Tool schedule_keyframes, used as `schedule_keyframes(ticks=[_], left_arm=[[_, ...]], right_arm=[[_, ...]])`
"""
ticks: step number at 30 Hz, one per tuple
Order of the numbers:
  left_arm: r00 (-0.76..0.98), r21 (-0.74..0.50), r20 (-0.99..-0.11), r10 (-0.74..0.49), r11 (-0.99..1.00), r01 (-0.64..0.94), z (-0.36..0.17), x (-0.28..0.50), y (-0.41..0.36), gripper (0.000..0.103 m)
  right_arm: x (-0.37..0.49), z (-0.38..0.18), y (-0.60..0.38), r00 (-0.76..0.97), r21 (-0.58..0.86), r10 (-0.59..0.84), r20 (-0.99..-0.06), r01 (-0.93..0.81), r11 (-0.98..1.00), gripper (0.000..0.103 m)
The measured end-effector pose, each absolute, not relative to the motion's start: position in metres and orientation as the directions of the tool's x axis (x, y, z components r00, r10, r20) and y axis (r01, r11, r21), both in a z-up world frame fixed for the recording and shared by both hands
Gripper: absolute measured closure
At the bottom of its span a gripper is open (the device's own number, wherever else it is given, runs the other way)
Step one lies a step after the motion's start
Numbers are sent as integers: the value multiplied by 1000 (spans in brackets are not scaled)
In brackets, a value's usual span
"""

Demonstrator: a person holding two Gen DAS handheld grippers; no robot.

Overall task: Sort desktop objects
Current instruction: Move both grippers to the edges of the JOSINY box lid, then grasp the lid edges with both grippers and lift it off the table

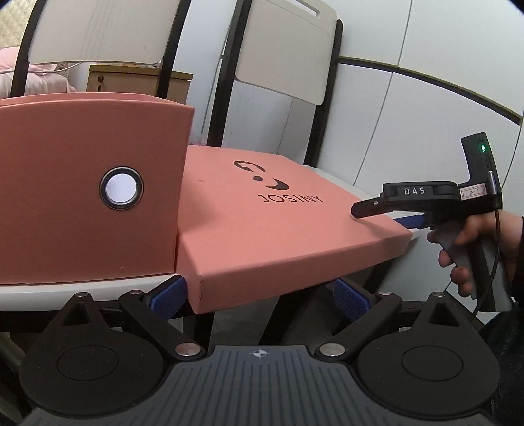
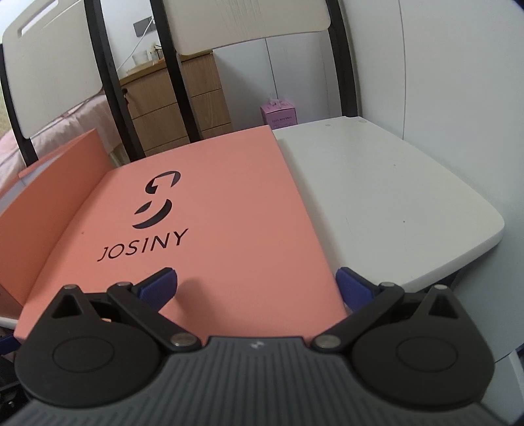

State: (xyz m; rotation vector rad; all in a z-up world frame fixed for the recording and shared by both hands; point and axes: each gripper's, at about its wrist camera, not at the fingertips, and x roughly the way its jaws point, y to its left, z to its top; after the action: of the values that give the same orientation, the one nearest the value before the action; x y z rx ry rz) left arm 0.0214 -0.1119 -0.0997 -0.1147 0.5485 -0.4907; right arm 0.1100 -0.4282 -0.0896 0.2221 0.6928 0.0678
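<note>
The left black two-finger gripper with blue pads (image 1: 258, 296) is spreading its jaws wide. The right black two-finger gripper with blue pads (image 2: 257, 286) is also gaping wide, tilting downward. A bare hand (image 1: 468, 252) is gripping the right gripper's grey pistol handle, fingers curling around it.

White table (image 2: 376, 196) against pale panelled wall (image 1: 409, 108). Two black-framed chairs (image 2: 249, 26) behind it. Wooden drawer cabinet (image 2: 183, 101) beyond, beside pink bedding (image 1: 19, 78).

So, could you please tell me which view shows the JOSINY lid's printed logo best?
The right wrist view: the JOSINY lid lies nearly head-on, its logo upright and unobstructed. The left wrist view shows it obliquely, logo skewed sideways.
</note>
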Motion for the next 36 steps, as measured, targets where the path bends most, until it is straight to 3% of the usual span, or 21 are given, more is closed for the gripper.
schedule_keyframes(ticks=[17, 25, 29, 36], left_arm=[[785, -118, -487, -383, 920, 375, -92, 17, -138, 4], [783, -134, -500, -369, 927, 351, -81, 7, -137, 4], [786, -137, -506, -356, 933, 334, -76, -5, -141, 4], [768, -188, -517, -379, 925, 330, -74, -22, -135, 4]], right_arm=[[103, -89, -429, 759, 203, 166, -630, -45, 978, 0], [85, -83, -439, 759, 235, 217, -613, -87, 968, 0], [70, -79, -435, 777, 179, 208, -594, -124, 976, 0], [50, -81, -453, 769, 249, 260, -585, -135, 959, 0]])
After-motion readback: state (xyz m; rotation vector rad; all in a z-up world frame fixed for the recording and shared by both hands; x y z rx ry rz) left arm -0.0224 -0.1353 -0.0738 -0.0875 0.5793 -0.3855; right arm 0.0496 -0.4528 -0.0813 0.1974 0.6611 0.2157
